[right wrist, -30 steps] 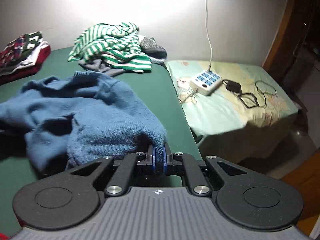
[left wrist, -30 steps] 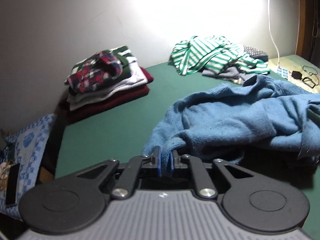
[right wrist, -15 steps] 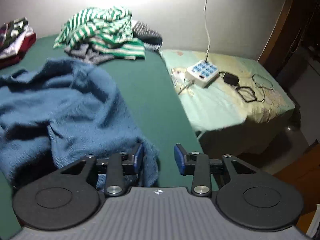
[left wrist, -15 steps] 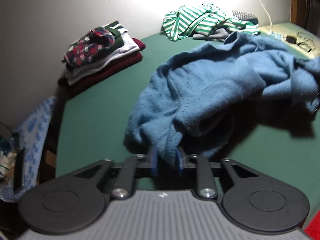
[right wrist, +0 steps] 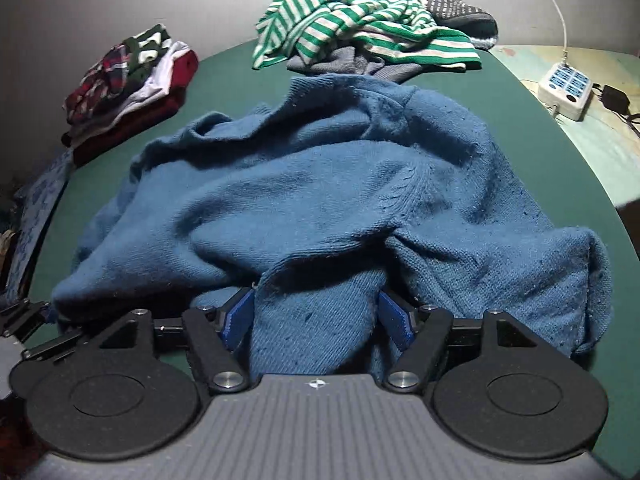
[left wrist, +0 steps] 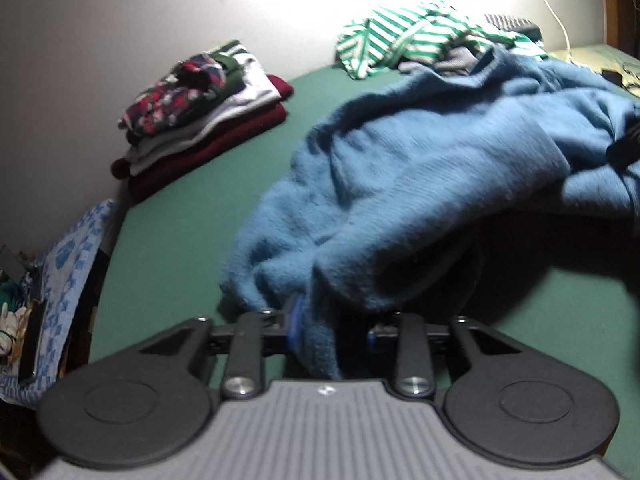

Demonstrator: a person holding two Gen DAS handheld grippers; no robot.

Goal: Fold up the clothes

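Green cloth covers the table (right wrist: 224, 76), and I see bare surface between the sweater (right wrist: 320, 184) and the folded stack (right wrist: 128, 84) at the far left, with a narrower strip along the right edge. Past that edge lies a pale patterned sheet (right wrist: 592, 136) carrying a power strip (right wrist: 564, 88) on a white cable. My left gripper (left wrist: 332, 322) has its jaws apart; a fold of the sweater hangs between them and touches the left blue pad, while the right pad is mostly hidden. My right gripper (right wrist: 318, 316) is spread wide, with a flap of the sweater lying between both blue pads, apparently unclamped. The sweater is a blue knit, fuzzy and heavily rumpled, heaped across the table centre from near edge toward the rear. Behind it, a green-and-white striped garment (right wrist: 360, 12) sits crumpled on grey fabric by the wall. The stack shows plaid on top, then white, then dark red layers. The left wrist view is slightly blurred. A blue-patterned cloth (left wrist: 72, 248) hangs off the left side.
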